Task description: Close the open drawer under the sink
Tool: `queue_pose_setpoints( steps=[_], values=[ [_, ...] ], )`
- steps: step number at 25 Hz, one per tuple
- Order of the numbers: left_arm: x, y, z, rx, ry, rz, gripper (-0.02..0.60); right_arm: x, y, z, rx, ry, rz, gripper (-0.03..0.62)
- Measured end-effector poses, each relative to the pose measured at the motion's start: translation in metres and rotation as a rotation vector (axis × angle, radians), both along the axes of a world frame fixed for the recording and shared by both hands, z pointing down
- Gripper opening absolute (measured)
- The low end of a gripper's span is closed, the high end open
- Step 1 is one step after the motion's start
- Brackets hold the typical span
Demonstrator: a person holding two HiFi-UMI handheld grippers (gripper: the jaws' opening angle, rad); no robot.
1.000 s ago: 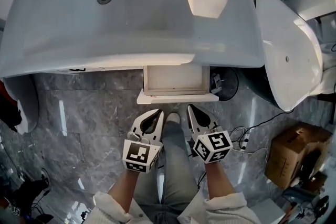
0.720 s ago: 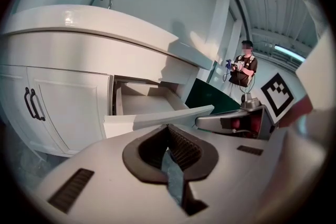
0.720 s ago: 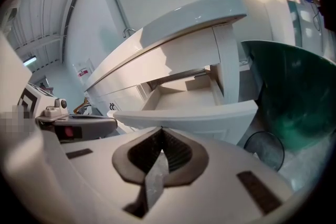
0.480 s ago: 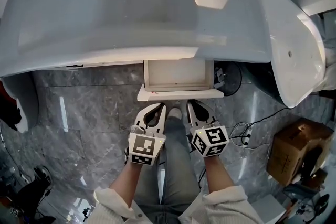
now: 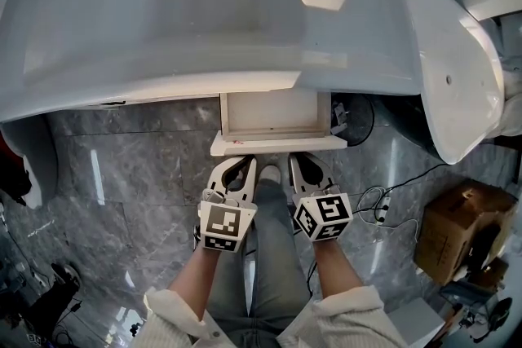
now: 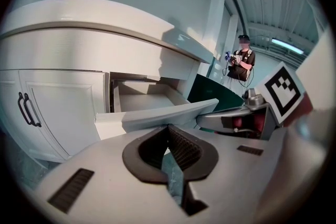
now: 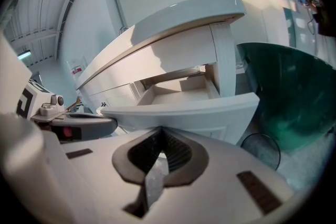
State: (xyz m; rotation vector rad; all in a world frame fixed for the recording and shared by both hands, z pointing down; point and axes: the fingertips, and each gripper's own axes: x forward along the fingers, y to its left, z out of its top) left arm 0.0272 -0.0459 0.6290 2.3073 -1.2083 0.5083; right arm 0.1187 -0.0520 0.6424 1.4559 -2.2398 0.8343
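Observation:
Under the white sink [image 5: 204, 12] the drawer [image 5: 273, 116] stands pulled out, empty, with its white front panel [image 5: 277, 145] facing me. My left gripper [image 5: 242, 163] is shut with nothing in it, its tips just short of the panel's left half. My right gripper [image 5: 298, 160] is also shut and empty, close to the panel's right half. Whether either touches the panel I cannot tell. In the left gripper view the drawer front [image 6: 157, 115] lies right beyond the left gripper [image 6: 168, 127]. In the right gripper view the drawer front [image 7: 184, 110] fills the space ahead of the right gripper [image 7: 160, 129].
A white oval fixture [image 5: 453, 69] stands to the right of the sink, with a dark round bin [image 5: 359, 125] beside the drawer. A cardboard box [image 5: 457, 236] and cables [image 5: 383, 204] lie on the marble floor at the right. Cabinet doors with black handles [image 6: 26, 110] are left of the drawer.
Both grippers have moved forward, closing the gap to the drawer's front panel. The drawer has stayed pulled out.

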Motion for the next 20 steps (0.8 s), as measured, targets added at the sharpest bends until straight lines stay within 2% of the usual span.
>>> queue_pose_setpoints(
  steps=[13, 20],
  values=[
    [0.003, -0.007, 0.000, 0.000, 0.007, 0.049, 0.015, -0.001, -0.007, -0.006, 0.037, 0.017, 0.054, 0.009],
    [-0.001, -0.041, -0.006, 0.028, 0.004, 0.031, 0.015, -0.004, -0.040, -0.010, 0.058, 0.025, 0.050, 0.009]
  ],
)
